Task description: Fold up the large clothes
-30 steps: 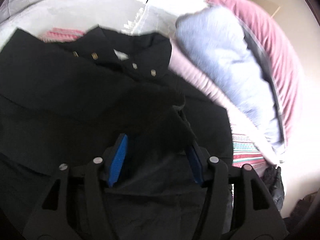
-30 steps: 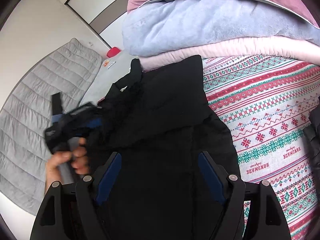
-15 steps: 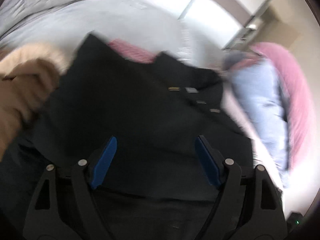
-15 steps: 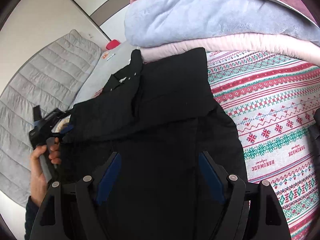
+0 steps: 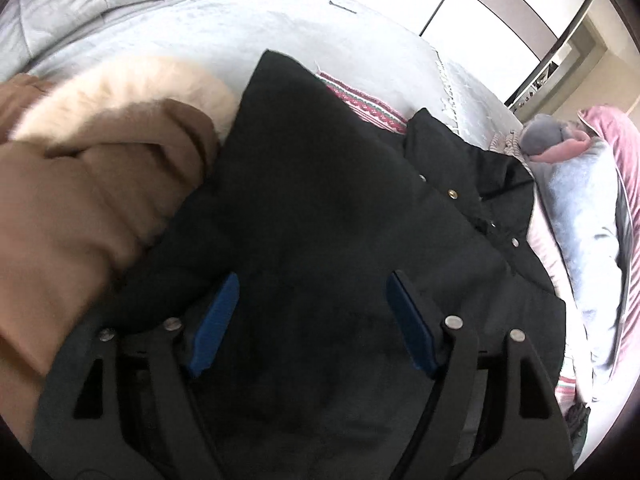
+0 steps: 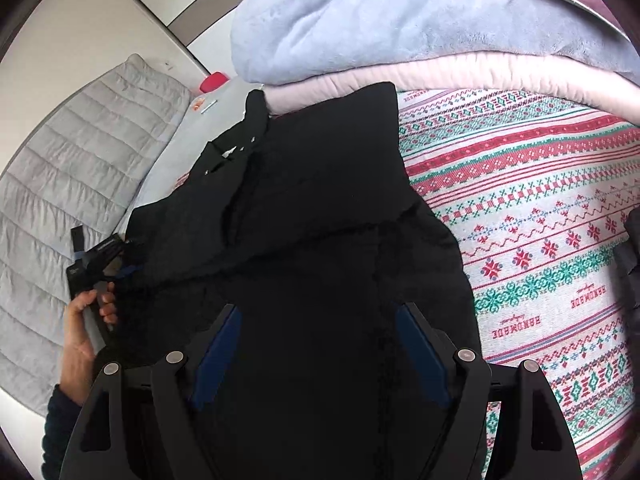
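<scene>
- Hovering over the black coat (image 5: pixel 328 208), the left gripper (image 5: pixel 308 320) shows both blue pads apart with no fabric pinched; its jaws have just been opening, and nothing sits between them but the coat surface below.
- Risk 1: the tan coat (image 5: pixel 80 208) with its cream fur trim (image 5: pixel 132 88) lies touching the black coat's edge, so a careless grab there could catch both garments.
- Risk 2: the sleeve folded across the body looks loose, and dragging the hem could let it slide off; whether it is really settled is hard to judge, black on black.
- Over on the other side, the right gripper (image 6: pixel 316 344) also stands wide, clamping nothing, poised above the coat's lower half (image 6: pixel 320 240).
- The coat lies flat on the patterned blanket (image 6: pixel 540 216), its collar end near the stacked bedding (image 6: pixel 400 20).
- The person's left hand (image 6: pixel 80 332) holds its tool right at the coat's far edge.
</scene>
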The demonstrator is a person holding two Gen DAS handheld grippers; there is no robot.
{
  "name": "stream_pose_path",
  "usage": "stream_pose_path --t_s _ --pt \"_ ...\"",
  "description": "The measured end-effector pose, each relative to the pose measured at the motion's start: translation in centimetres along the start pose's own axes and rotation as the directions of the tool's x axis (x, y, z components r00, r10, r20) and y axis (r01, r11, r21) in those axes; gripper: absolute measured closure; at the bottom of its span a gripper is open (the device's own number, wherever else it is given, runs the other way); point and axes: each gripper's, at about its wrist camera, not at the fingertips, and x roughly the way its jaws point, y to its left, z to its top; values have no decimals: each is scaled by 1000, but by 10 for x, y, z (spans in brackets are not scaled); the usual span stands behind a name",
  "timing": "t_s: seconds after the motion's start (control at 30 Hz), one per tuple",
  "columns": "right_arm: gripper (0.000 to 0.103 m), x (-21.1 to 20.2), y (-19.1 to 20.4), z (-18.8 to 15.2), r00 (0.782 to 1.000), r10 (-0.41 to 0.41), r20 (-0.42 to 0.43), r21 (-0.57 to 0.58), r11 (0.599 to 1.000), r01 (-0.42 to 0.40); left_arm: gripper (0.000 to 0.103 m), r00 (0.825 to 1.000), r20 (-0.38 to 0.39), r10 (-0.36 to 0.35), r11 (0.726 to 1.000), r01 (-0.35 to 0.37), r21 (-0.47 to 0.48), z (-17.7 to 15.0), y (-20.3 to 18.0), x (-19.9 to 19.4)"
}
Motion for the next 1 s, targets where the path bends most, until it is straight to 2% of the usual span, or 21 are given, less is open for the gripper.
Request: stream_pose_path --t_s 0.17,0.33,0.43,0.57,0.73,0.87,1.0 --pt "23 -9 -6 1 1000 -11 23 5 1000 11 26 993 71 -90 994 86 67 -30 3 -86" --pt "23 -3 -2 -4 1000 -15 -6 -20 1000 15 25 988 59 -140 986 134 98 -87 37 -168" --pt "23 7 4 -15 999 -4 -51 -29 1000 3 25 993 45 -110 986 103 133 -119 58 -198" --pt "23 3 18 -32 998 0 -66 -65 998 -4 25 997 38 -63 990 57 130 -159 95 -220" --pt "23 -40 18 -51 1000 14 -17 -103 995 -16 25 999 42 6 993 -11 115 -203 141 -236" --pt "23 -77 -14 -86 999 35 -13 -44 998 -36 25 999 35 31 997 -34 72 -232 179 -242" --pt "23 -105 -56 -137 998 59 -24 31 998 -58 25 999 34 13 999 -14 47 -253 205 -249"
